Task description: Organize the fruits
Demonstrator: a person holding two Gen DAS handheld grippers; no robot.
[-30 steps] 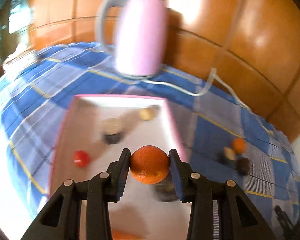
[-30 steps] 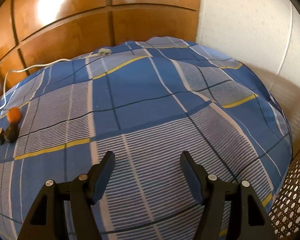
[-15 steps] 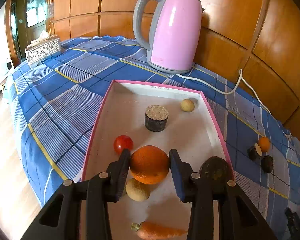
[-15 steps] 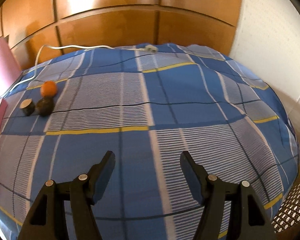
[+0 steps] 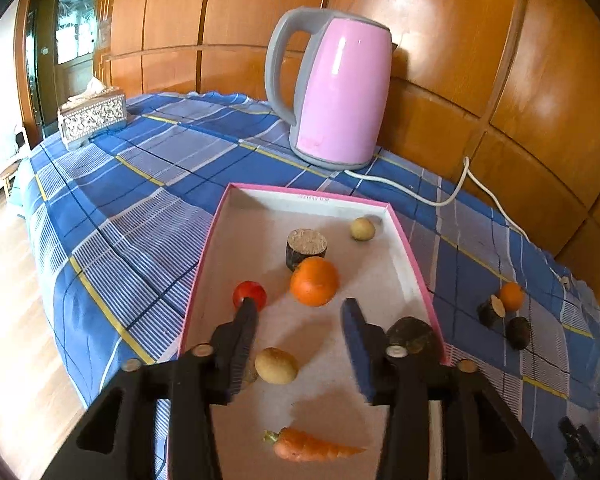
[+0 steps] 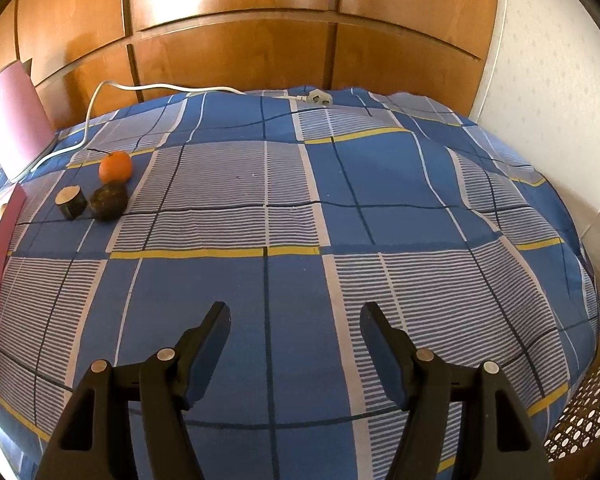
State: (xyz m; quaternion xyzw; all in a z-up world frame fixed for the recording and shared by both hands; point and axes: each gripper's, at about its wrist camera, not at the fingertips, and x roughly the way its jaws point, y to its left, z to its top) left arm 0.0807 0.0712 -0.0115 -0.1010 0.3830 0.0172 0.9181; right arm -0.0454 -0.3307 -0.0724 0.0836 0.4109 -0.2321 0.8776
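Oranges first: through the left wrist camera the left gripper is opening, nothing between its pads, and the orange rests free in the pink tray against a dark cut piece — it may roll.

Right wrist view: right gripper stands apart, empty; a small orange lies far left on the cloth — any nudge could roll it away.

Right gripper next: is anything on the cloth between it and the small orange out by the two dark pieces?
Nothing visible blocks it. Bare checked cloth lies between the open right gripper and the small orange. The two dark pieces sit just in front of the orange, nearly touching it.
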